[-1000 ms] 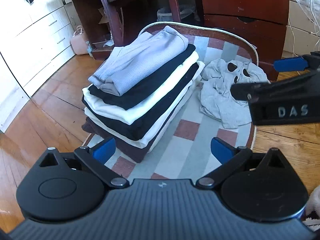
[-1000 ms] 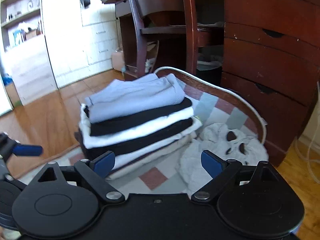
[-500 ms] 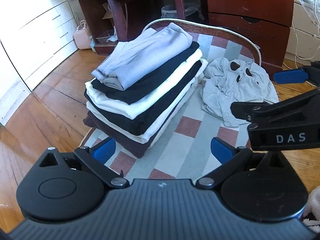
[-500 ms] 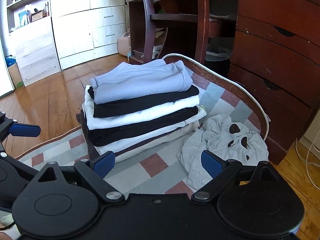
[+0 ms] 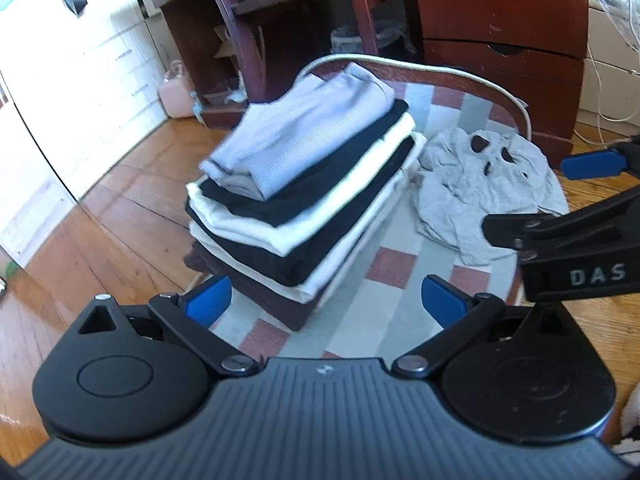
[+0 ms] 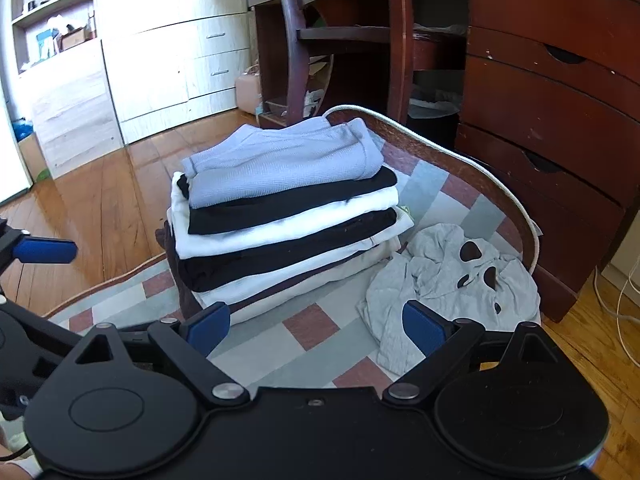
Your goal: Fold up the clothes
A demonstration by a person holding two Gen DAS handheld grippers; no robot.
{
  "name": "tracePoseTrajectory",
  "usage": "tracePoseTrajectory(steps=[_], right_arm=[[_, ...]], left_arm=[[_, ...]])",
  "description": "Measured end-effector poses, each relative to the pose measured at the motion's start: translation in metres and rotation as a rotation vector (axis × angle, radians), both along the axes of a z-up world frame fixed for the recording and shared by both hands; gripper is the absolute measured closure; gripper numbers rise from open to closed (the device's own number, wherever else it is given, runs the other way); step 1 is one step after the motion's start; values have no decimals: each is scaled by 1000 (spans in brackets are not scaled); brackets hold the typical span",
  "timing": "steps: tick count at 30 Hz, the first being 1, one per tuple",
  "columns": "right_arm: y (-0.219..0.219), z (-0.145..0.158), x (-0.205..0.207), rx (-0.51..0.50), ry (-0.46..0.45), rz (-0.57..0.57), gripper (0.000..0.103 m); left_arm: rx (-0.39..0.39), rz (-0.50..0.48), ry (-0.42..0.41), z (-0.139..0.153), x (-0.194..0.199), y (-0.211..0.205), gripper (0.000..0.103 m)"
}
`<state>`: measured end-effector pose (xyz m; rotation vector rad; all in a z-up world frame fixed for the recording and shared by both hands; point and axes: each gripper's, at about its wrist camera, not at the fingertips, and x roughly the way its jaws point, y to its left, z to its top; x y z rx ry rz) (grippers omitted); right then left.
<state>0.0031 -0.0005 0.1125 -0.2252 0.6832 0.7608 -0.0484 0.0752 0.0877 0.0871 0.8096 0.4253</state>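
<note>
1. Stack of folded clothes sits on rug, twd its left edge; lilac top layer, black & white layers below.
2. Grey shirt, crumpled, lies on rug just right of stack, near rug's curved far rim.
3. Left tongs wide, holding nothing, over rug's near edge.
4. Right tongs wide too, empty; right pad over shirt's near hem.
5. Bare rug betw. stack & shirt; wood floor open to left.
6. Dresser close behind shirt.

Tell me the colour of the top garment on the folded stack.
Pale lavender-blue top garment, clearest in right wrist view.
</note>
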Motion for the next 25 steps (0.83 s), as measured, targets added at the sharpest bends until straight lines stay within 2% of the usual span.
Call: tracePoseTrajectory(steps=[8,21,25], right_arm=[[2,-5,1,-12,15,4,8],[0,-9,2,-2,19,19,7],[-1,-9,2,7,22,11,7]], left_arm=[[-13,-3,32,-6,8,2,0],[-21,-34,27,-5,8,-4,0],[6,-48,-2,-1,5,-7,0]])
